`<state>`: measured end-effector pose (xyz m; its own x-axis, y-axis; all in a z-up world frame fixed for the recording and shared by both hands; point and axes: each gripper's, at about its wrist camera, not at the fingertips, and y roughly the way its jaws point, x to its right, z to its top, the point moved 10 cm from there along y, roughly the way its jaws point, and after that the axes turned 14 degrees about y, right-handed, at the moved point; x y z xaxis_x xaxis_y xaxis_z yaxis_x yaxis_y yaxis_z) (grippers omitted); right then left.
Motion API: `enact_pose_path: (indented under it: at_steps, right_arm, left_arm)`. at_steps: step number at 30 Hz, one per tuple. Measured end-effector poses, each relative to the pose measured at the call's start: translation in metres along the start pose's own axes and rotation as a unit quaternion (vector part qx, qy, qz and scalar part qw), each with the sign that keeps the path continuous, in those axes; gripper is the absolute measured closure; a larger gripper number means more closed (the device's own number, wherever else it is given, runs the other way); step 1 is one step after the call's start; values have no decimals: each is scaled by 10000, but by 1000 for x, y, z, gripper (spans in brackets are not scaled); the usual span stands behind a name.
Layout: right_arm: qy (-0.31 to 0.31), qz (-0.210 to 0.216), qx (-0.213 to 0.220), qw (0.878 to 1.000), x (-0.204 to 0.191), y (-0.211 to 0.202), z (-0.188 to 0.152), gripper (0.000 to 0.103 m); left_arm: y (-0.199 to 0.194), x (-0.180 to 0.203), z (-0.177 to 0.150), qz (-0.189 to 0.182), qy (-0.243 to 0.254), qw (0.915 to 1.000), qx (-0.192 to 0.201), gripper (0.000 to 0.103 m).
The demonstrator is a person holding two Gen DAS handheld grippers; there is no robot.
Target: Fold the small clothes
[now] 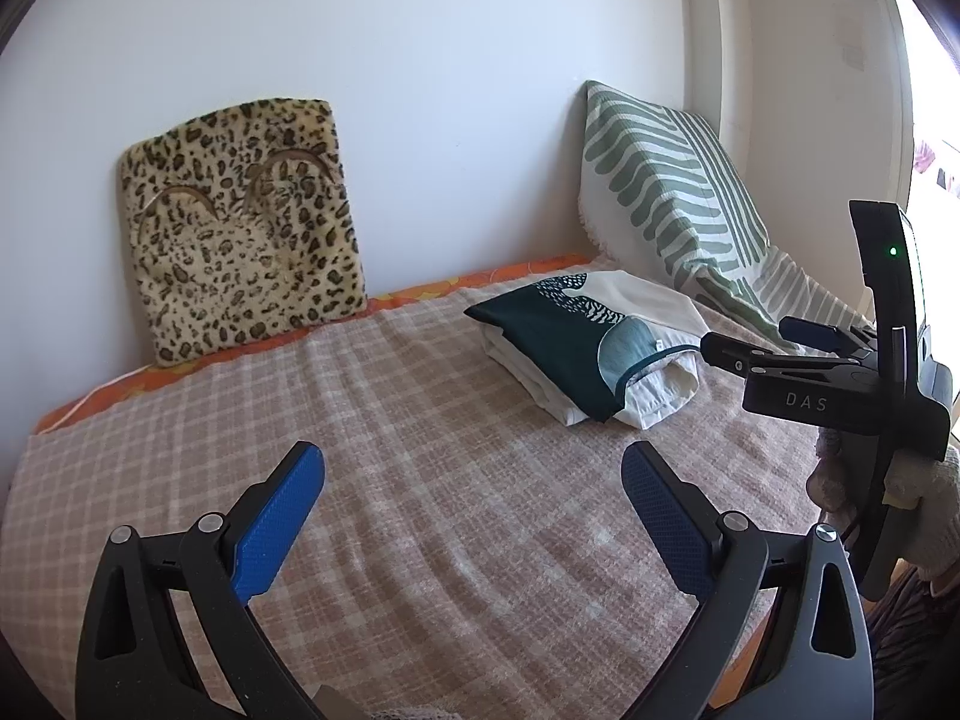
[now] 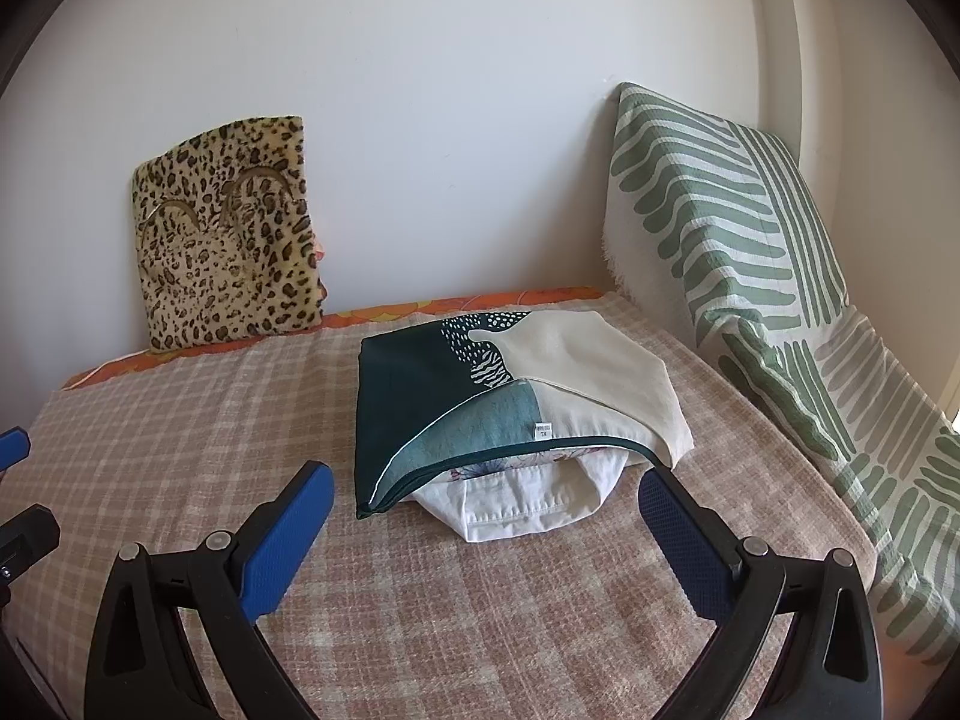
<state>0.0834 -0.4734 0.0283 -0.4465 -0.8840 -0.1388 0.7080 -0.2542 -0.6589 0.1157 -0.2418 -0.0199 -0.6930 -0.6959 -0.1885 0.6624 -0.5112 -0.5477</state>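
Note:
A folded stack of small clothes lies on the checked blanket: a dark green, teal and cream printed piece on top of a white garment. My right gripper is open just in front of the stack, its blue pads either side of the near edge, nothing between them. In the left wrist view the stack sits far right, with the right gripper beside it, held by a gloved hand. My left gripper stands open over bare blanket.
A leopard-print cushion leans on the white wall at the back left. A green-striped white pillow rests in the right corner, its cover trailing along the bed's right side. An orange sheet edge shows by the wall.

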Motion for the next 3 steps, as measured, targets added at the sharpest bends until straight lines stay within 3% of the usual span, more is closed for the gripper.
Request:
enact_pose_path:
  at_steps: [3]
  right_arm:
    - [-10,1,6,10000,-3,0,-3,0]
  left_arm:
    - [-1,3,0,-50,13,10000,3,4]
